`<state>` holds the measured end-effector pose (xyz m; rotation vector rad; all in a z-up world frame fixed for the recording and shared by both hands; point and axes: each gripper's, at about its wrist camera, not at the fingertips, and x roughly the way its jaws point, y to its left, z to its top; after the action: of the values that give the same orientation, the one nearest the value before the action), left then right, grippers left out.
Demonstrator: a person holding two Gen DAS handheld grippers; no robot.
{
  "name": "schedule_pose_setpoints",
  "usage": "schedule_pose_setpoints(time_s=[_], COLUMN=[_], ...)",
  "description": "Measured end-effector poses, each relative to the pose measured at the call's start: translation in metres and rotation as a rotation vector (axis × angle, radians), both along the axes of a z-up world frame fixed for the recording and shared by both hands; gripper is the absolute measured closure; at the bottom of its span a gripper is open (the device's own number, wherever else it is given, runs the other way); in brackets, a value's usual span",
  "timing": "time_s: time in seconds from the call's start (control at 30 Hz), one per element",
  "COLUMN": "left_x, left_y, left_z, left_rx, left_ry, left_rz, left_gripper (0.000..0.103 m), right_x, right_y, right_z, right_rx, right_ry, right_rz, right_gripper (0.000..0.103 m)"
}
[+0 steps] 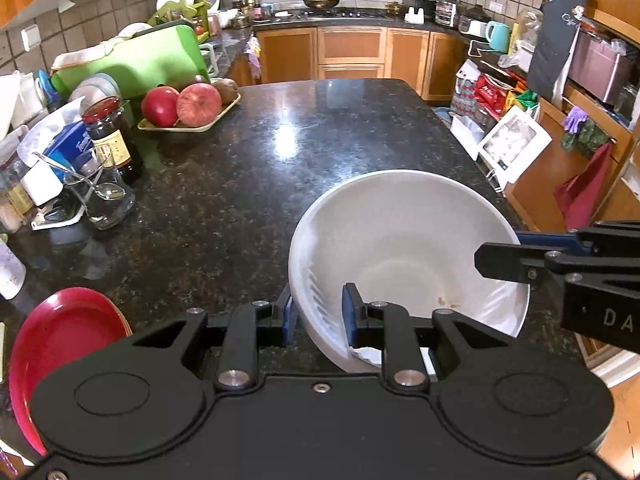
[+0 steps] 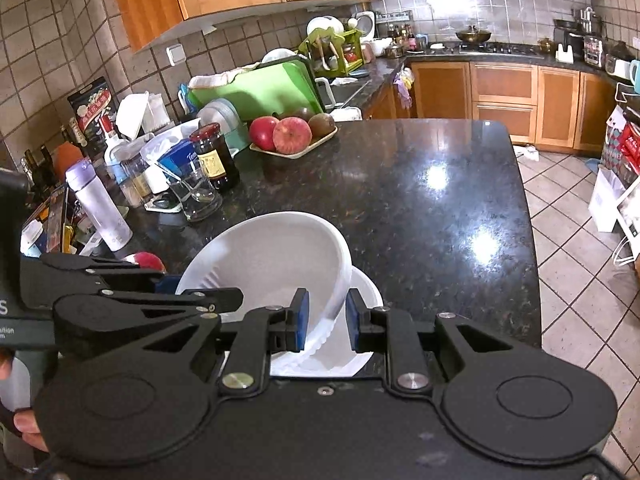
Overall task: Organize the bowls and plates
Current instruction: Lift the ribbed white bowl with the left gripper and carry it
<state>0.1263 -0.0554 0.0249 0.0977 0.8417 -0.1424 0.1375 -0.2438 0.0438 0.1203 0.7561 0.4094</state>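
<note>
White bowl tilted over granite counter; we held left gripper and right gripper each clamped on its rim.

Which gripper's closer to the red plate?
Left. The left gripper grips the white bowl rim on the side toward the red plate; the right gripper holds the opposite rim, farther away.
</note>
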Motion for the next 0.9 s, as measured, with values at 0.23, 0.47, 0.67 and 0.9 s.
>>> schedule_pose_setpoints(time_s=[0.23,0.47,0.67,0.9], left_x=[0.005,0.005,0.006,0.006], left_y=[-0.004,-0.006,-0.007,-0.004], left_z=[-0.011,-0.015,-0.016,-0.016], left_rx=[-0.004,0.001,0.008,0.001], left_ry=[0.05,0.056,0.054,0.051], left_rz=[0.011,0.02,0.023,0.031], left_gripper=[0.073,0.073,0.066,0.064], right_x=[-0.001,0.005,0.006,0.003], right_y=[-0.002,-0.002,-0.002,-0.006], right_z=[-0.003,-0.011,-0.014,-0.013], right_rx=[0.0,-0.005,-0.02,-0.03], right_ry=[0.0,0.031,0.02,-0.008], right_rz=[-0.001,-0.006,-0.029,-0.051], right_gripper=[0.08,0.08,0.073,0.064])
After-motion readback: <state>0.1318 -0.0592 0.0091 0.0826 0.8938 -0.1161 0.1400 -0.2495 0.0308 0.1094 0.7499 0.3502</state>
